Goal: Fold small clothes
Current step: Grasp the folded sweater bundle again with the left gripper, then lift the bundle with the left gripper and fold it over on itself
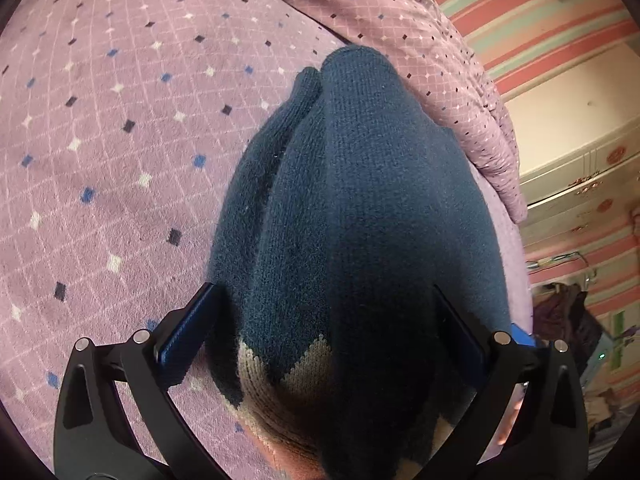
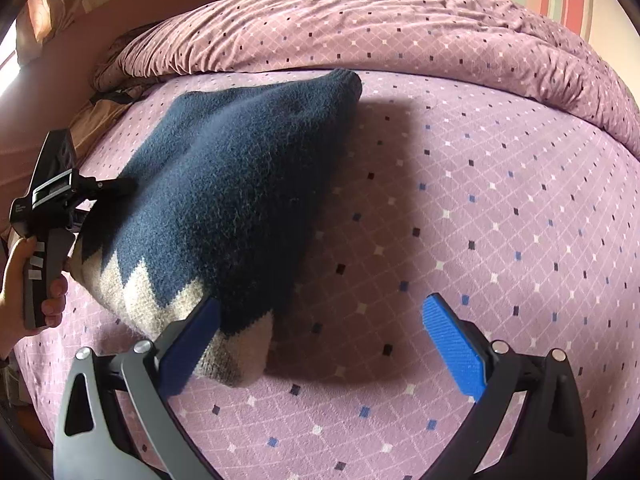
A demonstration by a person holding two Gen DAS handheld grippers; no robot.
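A dark navy knit sweater (image 1: 360, 200) with a beige zigzag hem fills the middle of the left wrist view. It lies between and over the wide-apart fingers of my left gripper (image 1: 324, 320), which is open; its right finger is partly covered by the knit. In the right wrist view the sweater (image 2: 224, 184) is bunched up like a tent on the purple bedspread (image 2: 480, 220) and casts a shadow to its right. My left gripper (image 2: 100, 190) meets its left edge, held by a hand (image 2: 16, 280). My right gripper (image 2: 320, 328) is open, its left finger (image 2: 192, 344) against the beige hem corner.
A rumpled purple duvet (image 2: 400, 24) is heaped along the far side of the bed. Beyond the bed edge stand a cream drawer cabinet (image 1: 580, 184) and a striped wall (image 1: 540, 12). Bare bedspread stretches to the right of the sweater.
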